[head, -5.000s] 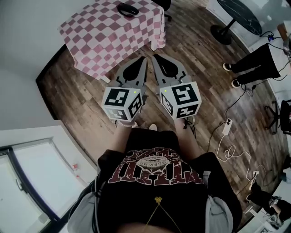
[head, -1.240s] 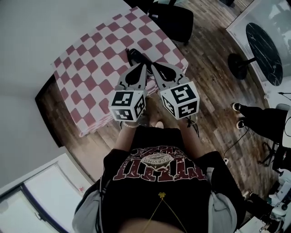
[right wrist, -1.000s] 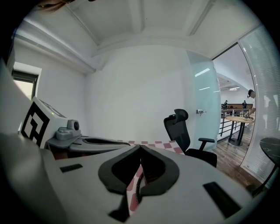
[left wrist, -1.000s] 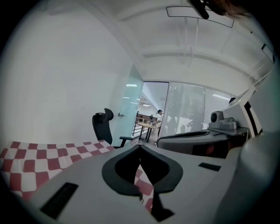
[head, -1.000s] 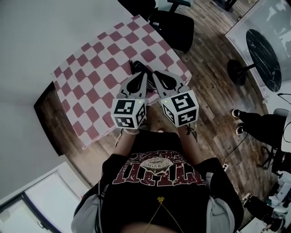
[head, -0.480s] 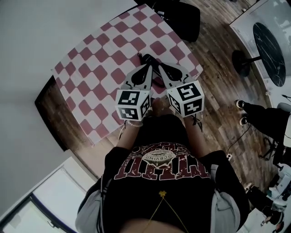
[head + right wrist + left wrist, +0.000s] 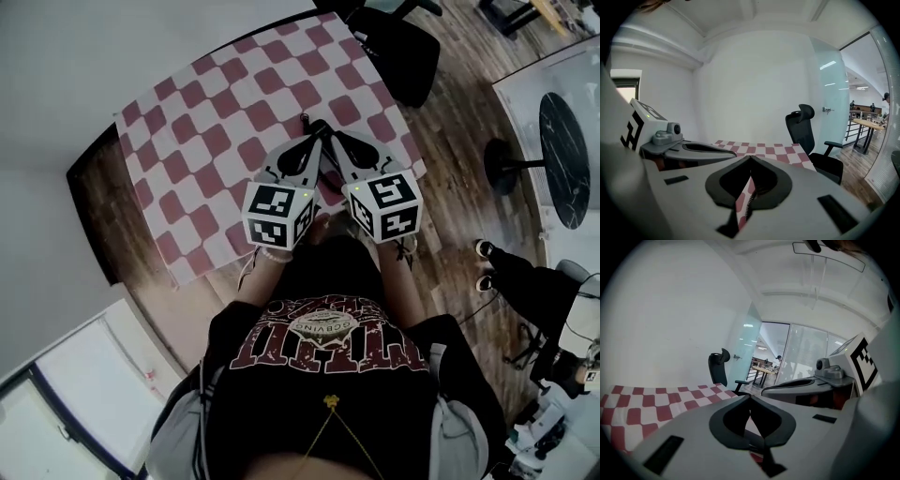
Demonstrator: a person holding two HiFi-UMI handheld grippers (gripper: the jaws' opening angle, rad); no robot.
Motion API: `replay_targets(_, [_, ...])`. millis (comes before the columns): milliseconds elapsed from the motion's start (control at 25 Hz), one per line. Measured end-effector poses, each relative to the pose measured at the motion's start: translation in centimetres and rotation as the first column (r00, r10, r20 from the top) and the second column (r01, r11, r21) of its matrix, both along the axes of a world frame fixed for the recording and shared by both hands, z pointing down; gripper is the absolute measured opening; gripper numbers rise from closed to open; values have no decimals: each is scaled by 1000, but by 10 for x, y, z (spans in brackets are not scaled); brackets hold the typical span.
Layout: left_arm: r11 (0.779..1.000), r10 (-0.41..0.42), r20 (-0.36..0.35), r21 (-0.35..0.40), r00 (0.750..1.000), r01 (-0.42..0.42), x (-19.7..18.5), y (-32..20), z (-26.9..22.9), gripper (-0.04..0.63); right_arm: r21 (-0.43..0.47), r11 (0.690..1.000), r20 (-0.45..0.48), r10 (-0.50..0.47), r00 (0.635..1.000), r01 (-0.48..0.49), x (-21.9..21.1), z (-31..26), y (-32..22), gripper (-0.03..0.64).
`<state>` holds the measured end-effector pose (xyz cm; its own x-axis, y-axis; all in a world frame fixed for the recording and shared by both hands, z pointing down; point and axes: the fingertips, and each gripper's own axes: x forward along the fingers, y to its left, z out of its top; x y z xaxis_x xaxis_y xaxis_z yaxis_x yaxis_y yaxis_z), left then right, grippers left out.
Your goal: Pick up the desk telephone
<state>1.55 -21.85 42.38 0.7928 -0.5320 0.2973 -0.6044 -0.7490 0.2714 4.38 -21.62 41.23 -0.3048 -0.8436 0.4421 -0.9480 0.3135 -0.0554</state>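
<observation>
The checkered table [image 7: 197, 122] fills the upper part of the head view, with a black office chair [image 7: 403, 56] at its far corner. I hold both tongs out over its near edge, side by side, tips pointing toward the middle of the cloth.

My left gripper [image 7: 750, 397] has its jaws brought together at the tips, with nothing between them. My right gripper [image 7: 750, 157] is the same: pinched closed and empty, only the cloth showing through the gap behind the tips.

The desk telephone [image 7: 316, 127] lies on the table just past my tips. From above I see only a dark sliver of it poking out beyond them, so I can't say for sure how it is turned. Neither gripper view shows it plainly.

I judge this to be the approach, with no grasp begun. Next I need to spread at least one pair of jaws, tip the tongs down so I can see the telephone, and bring the open jaws around its body or handset before closing.
</observation>
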Motion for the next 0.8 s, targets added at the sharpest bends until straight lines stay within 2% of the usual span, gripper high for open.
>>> replay_targets(400, [994,-107,45,-30,993,109,27,-19,16,-2,-43,993,44,-104,994,106,31,19,-23,18])
replay_targets(800, [969,-231,110,-62,967,239,42,-24,35,-2,-88,966,76,-236,969,242,47,37,-40,18])
